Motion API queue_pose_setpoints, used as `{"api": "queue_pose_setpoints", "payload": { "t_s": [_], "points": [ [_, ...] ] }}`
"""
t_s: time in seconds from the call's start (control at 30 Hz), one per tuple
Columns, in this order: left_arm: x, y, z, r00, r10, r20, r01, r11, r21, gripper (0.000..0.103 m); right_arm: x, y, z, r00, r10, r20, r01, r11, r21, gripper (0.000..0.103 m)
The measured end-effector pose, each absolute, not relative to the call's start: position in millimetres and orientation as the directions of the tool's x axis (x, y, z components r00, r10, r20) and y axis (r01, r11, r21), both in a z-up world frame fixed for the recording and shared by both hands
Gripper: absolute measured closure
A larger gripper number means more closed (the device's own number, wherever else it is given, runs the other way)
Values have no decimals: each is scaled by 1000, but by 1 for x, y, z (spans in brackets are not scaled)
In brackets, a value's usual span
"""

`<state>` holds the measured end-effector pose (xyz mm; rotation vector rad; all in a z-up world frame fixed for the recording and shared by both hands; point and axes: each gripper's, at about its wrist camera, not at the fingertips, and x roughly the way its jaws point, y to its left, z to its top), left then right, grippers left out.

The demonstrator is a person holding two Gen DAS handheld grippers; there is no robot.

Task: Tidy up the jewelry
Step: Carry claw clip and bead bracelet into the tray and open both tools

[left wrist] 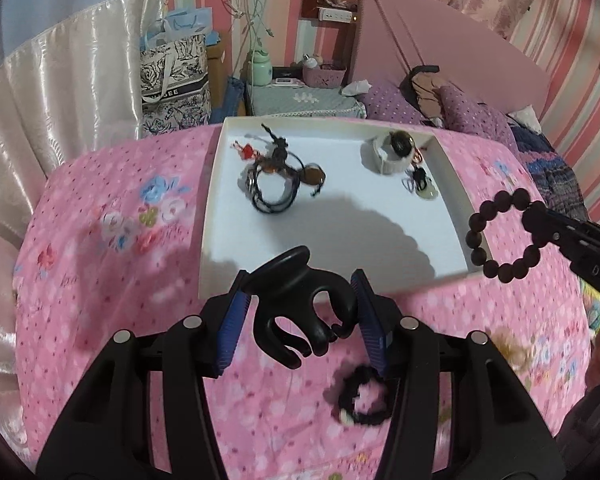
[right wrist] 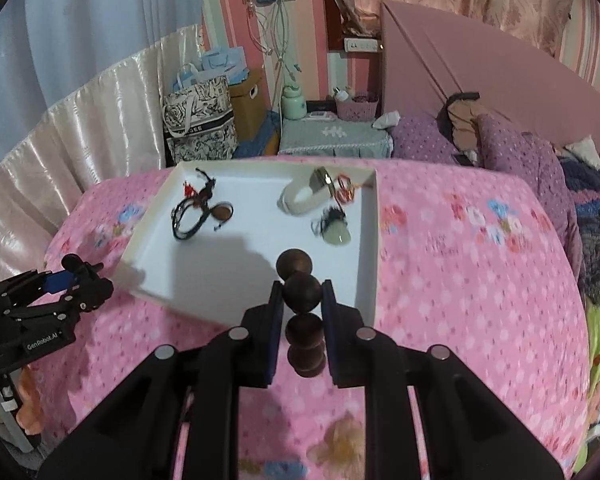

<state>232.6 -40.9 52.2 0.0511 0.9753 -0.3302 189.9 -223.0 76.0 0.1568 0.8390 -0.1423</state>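
My left gripper (left wrist: 298, 318) is shut on a black claw hair clip (left wrist: 300, 312), held above the pink bedspread just short of the white tray's near rim (left wrist: 208, 240). My right gripper (right wrist: 300, 308) is shut on a dark wooden bead bracelet (right wrist: 302, 292); in the left wrist view that bracelet (left wrist: 500, 236) hangs as a ring beside the tray's right rim. Inside the tray lie a tangle of black cords with a brown pendant (left wrist: 278, 176), a white band with a dark stone (left wrist: 392, 152) and a small green pendant (left wrist: 422, 188). A black beaded bracelet (left wrist: 362, 398) lies on the bedspread under my left gripper.
The tray (right wrist: 370, 240) rests on a pink flowered bedspread (left wrist: 112, 248). Purple pillows (right wrist: 512, 148) and a pink headboard (right wrist: 480, 68) are at the back right. A bedside table (right wrist: 336, 136) and patterned bags (right wrist: 200, 124) stand behind the bed. A pale flower-shaped item (right wrist: 342, 440) lies near my right gripper.
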Motion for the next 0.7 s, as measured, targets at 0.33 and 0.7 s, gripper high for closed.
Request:
{"api": "queue_pose_setpoints", "payload": {
  "t_s": [0.33, 0.7],
  "points": [
    [286, -60, 21, 488, -228, -842, 272, 957, -102, 52, 260, -222, 42, 635, -63, -770, 196, 977, 81, 84],
    [323, -59, -25, 471, -188, -862, 249, 966, -74, 52, 285, -249, -1, 570, -130, -811, 277, 960, 40, 84]
  ]
}}
